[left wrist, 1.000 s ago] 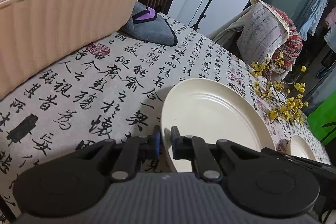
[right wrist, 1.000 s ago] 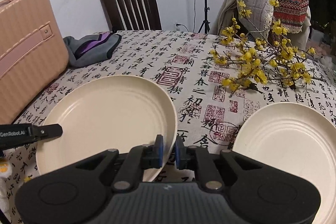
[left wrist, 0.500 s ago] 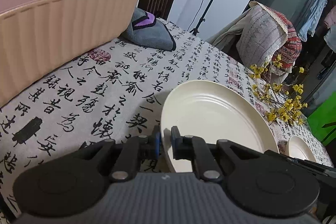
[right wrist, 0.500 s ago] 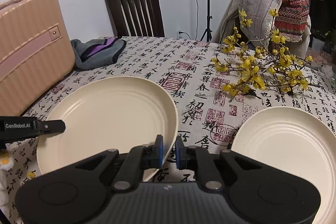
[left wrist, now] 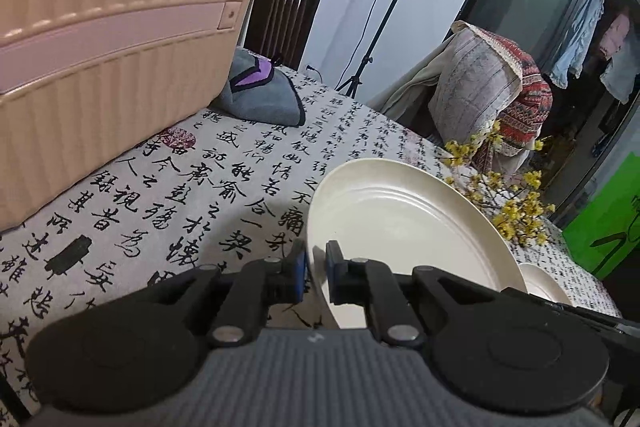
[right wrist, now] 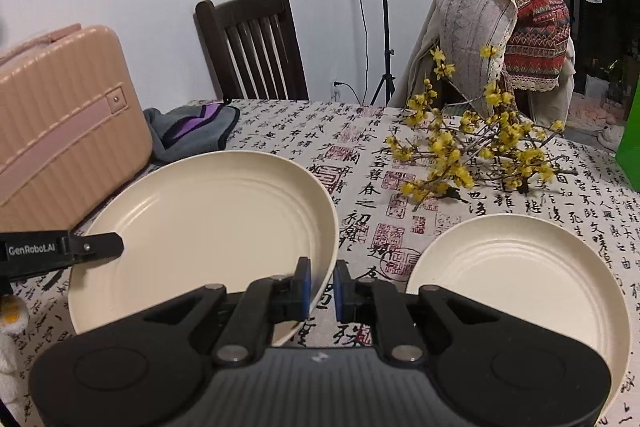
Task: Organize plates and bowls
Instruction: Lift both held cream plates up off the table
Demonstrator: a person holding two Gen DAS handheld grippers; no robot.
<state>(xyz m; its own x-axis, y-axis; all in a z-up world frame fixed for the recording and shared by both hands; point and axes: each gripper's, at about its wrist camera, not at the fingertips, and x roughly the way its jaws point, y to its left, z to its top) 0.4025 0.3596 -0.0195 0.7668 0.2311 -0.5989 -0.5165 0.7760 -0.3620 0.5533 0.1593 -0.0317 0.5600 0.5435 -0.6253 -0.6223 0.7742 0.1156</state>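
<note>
left gripper point(left wrist: 316, 267) and right gripper point(right wrist: 321, 283) each clenched on opposite rims of 1 cream plate point(right wrist: 208, 223), held just above the tablecloth point(right wrist: 360, 147) beside a 2nd plate point(right wrist: 516, 279); looks light, stiff, slick, rim is the grip; round, no long axis, face up, slightly tilted

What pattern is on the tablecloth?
Black calligraphy characters with red seal stamps on a pale tablecloth, clearest in the right wrist view.

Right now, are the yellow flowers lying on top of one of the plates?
No, the yellow flowers lie on the tablecloth behind both plates, touching neither the held plate nor the second plate.
</note>
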